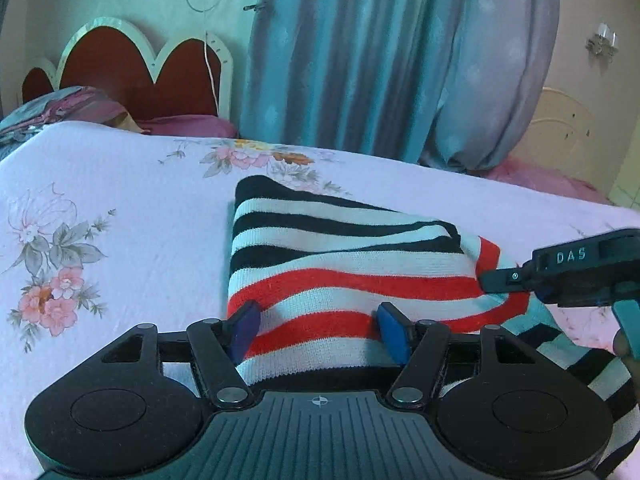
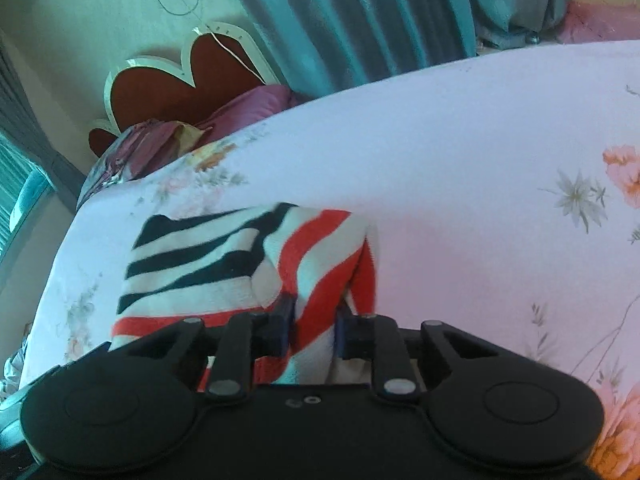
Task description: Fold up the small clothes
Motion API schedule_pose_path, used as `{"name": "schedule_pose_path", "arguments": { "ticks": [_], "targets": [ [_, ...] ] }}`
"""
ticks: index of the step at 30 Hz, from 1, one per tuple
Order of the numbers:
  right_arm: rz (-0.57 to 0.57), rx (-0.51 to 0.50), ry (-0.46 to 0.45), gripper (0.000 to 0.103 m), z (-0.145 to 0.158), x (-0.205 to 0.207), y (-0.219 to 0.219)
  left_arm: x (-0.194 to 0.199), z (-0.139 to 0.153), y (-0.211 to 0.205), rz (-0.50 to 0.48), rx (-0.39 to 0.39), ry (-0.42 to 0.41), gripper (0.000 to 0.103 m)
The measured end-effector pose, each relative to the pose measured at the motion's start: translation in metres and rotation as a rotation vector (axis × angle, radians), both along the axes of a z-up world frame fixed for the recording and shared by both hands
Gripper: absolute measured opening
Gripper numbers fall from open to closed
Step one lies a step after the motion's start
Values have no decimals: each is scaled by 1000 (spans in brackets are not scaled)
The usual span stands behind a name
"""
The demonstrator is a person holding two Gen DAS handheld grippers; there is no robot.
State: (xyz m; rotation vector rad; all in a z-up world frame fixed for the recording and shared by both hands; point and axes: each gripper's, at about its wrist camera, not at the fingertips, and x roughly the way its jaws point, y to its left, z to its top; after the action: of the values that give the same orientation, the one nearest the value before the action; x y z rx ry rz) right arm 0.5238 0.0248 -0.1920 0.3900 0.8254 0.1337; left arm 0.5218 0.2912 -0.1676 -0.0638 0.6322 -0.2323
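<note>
The left gripper (image 1: 318,330) points forward and downward over a bed, its jaws standing apart with the near edge of a striped knit garment (image 1: 340,264) lying between the blue pads (image 1: 394,330); the pads do not press on the cloth. The garment, banded in black, white and red, rests partly folded on the white floral bedsheet (image 1: 120,208), its black-striped end farthest from the camera and its red-striped end nearest.

To the right in the left wrist view, the right gripper (image 1: 496,282) reaches in from the side, tipped down, with its dark fingertips set at the red-striped right edge of the garment. In its own view the right gripper (image 2: 314,330) has its jaws drawn close together, clamped on a raised fold of the garment's (image 2: 240,264) red-and-white part, which rises between the pads.

Behind the bed stand a scalloped red headboard (image 1: 132,68) at left and teal curtains (image 1: 360,52) farther right.
</note>
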Motion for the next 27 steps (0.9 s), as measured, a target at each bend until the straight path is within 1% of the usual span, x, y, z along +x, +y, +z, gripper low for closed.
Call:
{"name": "schedule_pose_path", "arguments": {
  "ticks": [2, 3, 5, 6, 7, 8, 9, 10, 12, 14, 17, 18, 19, 21, 23, 24, 26, 27],
  "targets": [
    [-7, 27, 14, 23, 2, 1, -2, -3, 5, -1, 3, 7, 0, 64],
    [-10, 34, 12, 26, 6, -3, -3, -6, 9, -1, 2, 8, -5, 64],
    [-3, 43, -1, 29, 16, -17, -7, -18, 15, 1, -4, 9, -15, 64],
    [8, 63, -8, 34, 20, -27, -10, -25, 17, 3, -11, 4, -16, 64],
    [16, 88, -9, 44, 22, -35, -11, -33, 17, 5, -19, 2, -19, 64],
    [23, 108, -8, 47, 23, -44, -12, -41, 17, 7, -24, 9, -24, 64],
    [32, 117, -11, 45, 24, -53, -13, -49, 17, 8, -28, 20, -32, 64],
    [46, 121, -10, 40, 25, -62, -12, -57, 17, 9, -34, 33, -35, 64],
    [64, 135, -2, 35, 25, -80, -10, -71, 15, 12, -37, 31, -31, 64],
    [72, 138, 9, 34, 21, -95, -9, -83, 13, 13, -33, 35, -30, 64],
    [76, 143, 21, 33, 17, -115, -7, -91, 9, 14, -27, 49, -24, 64],
    [75, 145, 23, 25, 15, -120, -6, -92, 8, 14, -26, 51, -22, 64],
    [77, 139, 26, 13, 13, -125, -5, -92, 5, 14, -27, 59, -19, 64],
    [63, 117, 57, 8, 1, -126, -3, -91, 0, 14, -31, 61, -13, 65],
    [12, 199, 100, 7, -13, -126, -10, -89, -1, 15, -31, 62, -4, 67],
    [-14, 243, 105, 7, -14, -128, -12, -89, 0, 16, -30, 58, -1, 67],
    [-6, 322, 103, 7, -12, -133, -13, -91, 3, 17, -33, 58, 8, 67],
    [4, 317, 94, 7, -11, -136, -13, -94, 3, 17, -44, 67, 8, 67]
  ]
}}
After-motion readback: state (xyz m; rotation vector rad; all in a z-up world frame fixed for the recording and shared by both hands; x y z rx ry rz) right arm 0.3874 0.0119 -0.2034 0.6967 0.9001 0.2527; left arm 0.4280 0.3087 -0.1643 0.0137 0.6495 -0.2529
